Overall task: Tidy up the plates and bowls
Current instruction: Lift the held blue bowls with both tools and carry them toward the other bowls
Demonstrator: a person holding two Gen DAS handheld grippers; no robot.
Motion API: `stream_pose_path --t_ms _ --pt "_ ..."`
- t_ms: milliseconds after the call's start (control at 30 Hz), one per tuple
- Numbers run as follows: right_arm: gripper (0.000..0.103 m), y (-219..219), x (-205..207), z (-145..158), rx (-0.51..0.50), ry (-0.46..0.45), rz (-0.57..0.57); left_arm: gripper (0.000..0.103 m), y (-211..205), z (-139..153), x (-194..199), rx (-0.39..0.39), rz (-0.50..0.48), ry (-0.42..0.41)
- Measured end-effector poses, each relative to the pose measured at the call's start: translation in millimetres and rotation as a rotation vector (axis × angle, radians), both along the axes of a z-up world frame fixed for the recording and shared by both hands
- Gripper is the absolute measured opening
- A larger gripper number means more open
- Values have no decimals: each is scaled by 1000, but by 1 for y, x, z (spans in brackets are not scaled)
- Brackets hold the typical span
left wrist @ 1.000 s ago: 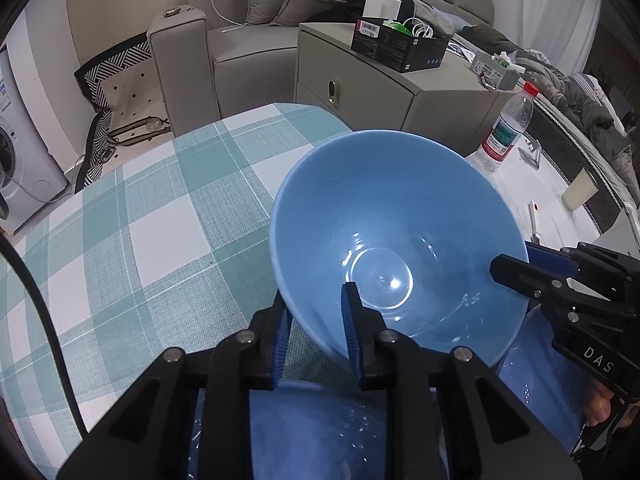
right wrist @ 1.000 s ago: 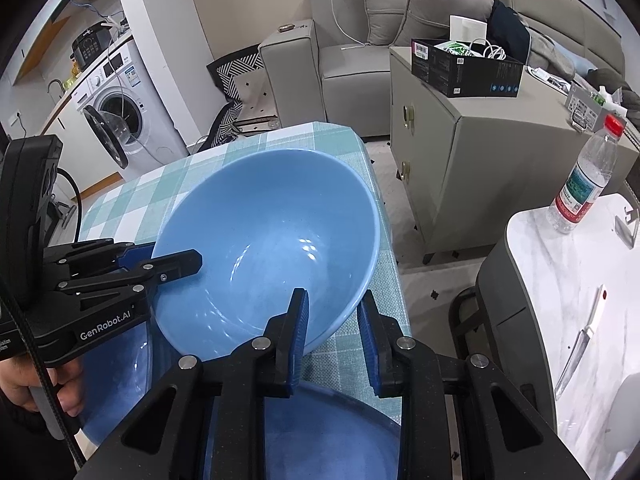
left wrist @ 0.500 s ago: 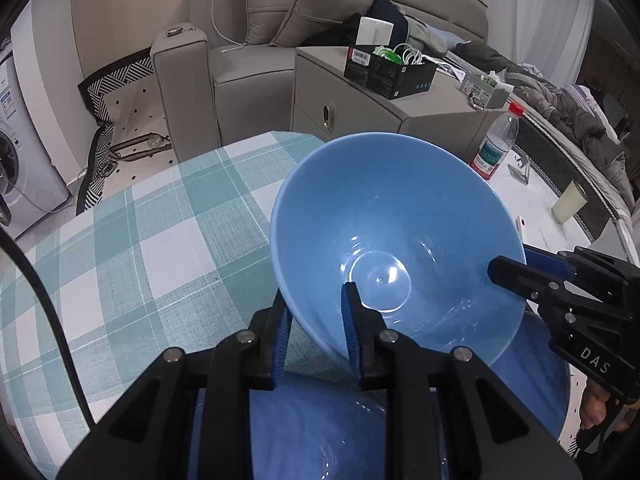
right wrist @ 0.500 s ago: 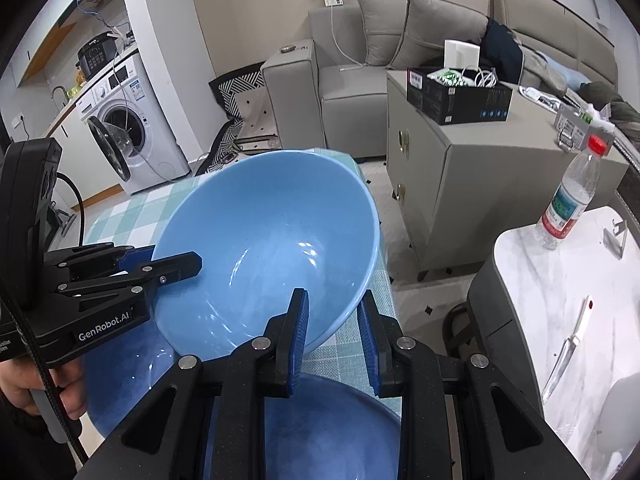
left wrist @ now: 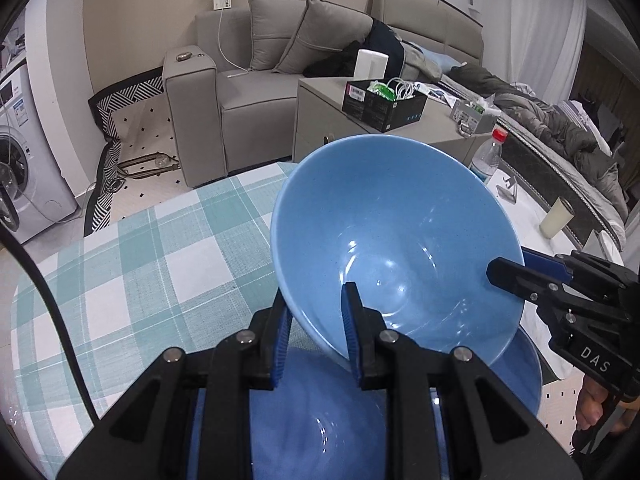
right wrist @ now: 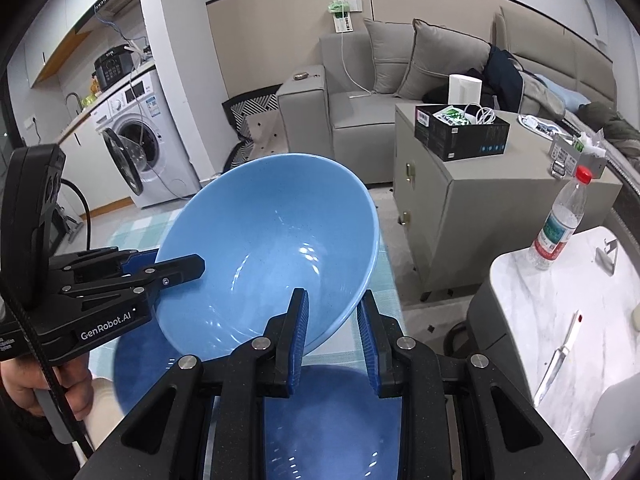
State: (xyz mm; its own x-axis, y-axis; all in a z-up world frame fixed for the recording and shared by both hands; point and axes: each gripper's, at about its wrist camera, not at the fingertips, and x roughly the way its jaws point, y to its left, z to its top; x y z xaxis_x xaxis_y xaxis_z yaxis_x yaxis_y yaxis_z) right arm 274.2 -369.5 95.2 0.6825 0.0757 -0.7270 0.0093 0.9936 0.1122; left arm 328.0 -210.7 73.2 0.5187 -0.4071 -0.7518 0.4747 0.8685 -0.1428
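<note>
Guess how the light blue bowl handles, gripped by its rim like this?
Bowl looks glazed and glossy, so probably slippery at the rim. Likely rigid and chip-prone. Left gripper and right gripper pinch opposite rim edges, suggesting some weight.

From the left wrist we look steeply down along our own fingers, close over the near-left rim of the blue bowl, facing the grey sofa beyond it; from the right wrist we look down just as closely over the bowl's near-right rim, facing the same sofa; both views share the bowl, the checked tablecloth under it, and each shows the other gripper at the bowl's opposite rim.
</note>
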Motion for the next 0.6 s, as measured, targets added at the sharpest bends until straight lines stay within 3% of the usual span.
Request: stream_pose_path --t_ms 600 --pt "25 60 -45 31 48 -65 108 24 64 27 -52 -31 76 -38"
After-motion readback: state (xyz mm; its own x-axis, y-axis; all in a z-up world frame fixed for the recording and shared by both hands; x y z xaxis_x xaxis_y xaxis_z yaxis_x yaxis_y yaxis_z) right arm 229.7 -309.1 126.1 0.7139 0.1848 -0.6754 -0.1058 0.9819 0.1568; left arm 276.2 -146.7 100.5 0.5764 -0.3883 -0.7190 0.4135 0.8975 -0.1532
